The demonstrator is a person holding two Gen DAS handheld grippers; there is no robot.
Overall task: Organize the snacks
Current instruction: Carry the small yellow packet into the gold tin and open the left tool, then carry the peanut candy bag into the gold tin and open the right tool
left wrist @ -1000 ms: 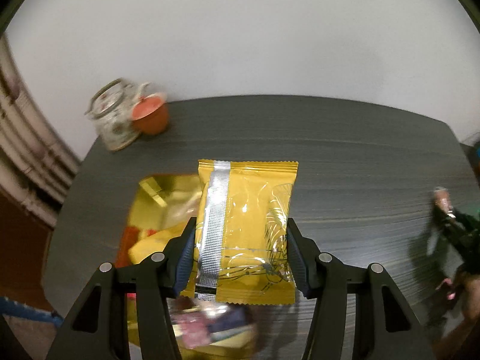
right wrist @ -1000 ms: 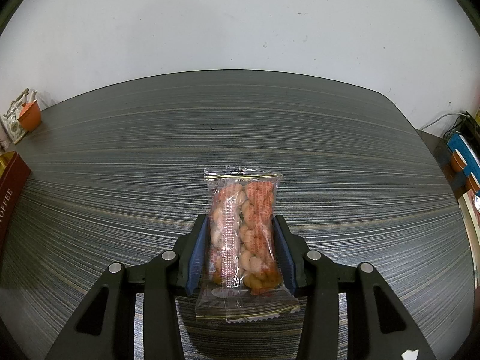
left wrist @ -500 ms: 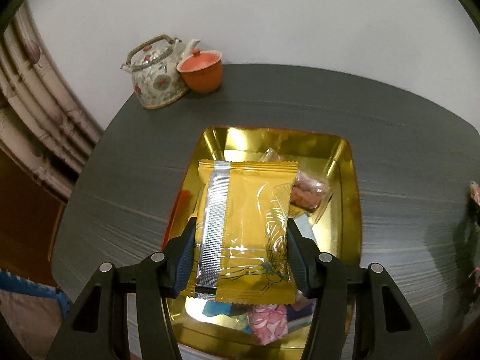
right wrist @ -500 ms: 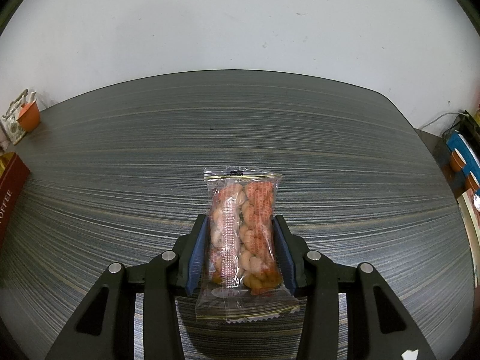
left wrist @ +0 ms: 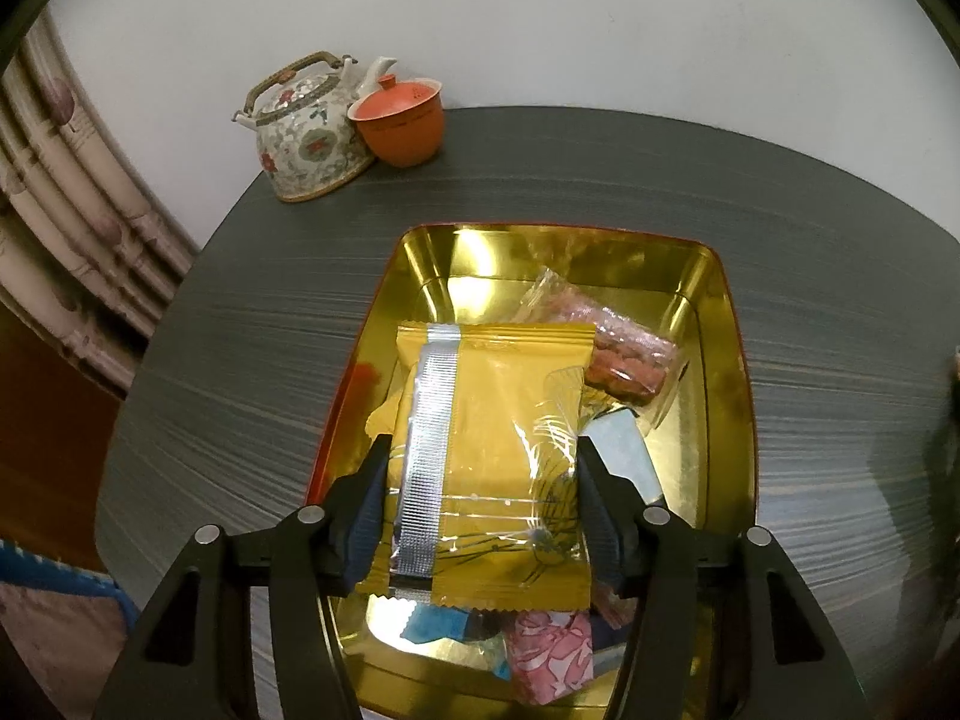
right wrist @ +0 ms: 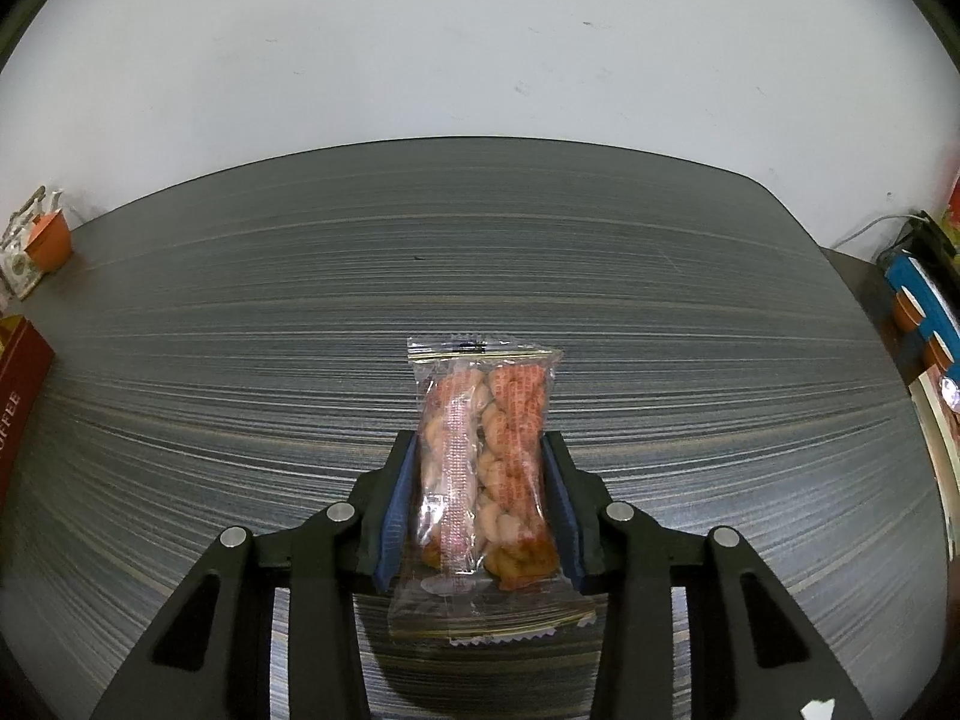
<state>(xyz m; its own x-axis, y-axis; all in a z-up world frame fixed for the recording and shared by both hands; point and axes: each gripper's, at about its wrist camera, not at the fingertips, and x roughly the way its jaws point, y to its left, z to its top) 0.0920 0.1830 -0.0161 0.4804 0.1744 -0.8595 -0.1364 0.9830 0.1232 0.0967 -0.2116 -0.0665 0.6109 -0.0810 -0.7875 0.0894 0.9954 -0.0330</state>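
over the gold tin (left wrist: 729, 360) now, left tool (left wrist: 480, 498) jaws have just been opening around the light, crinkly yellow packet (left wrist: 492, 450); best held by its sides.

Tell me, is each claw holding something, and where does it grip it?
The left claw has a yellow snack packet between its jaws, which have just been opening. The right claw pinches a clear twisted-snack packet by its long sides.

Teapot (left wrist: 306, 135) and orange cup (left wrist: 401, 127) are sitting touching at table (left wrist: 252, 324) corner; red box (right wrist: 18, 402) is lying at left edge.
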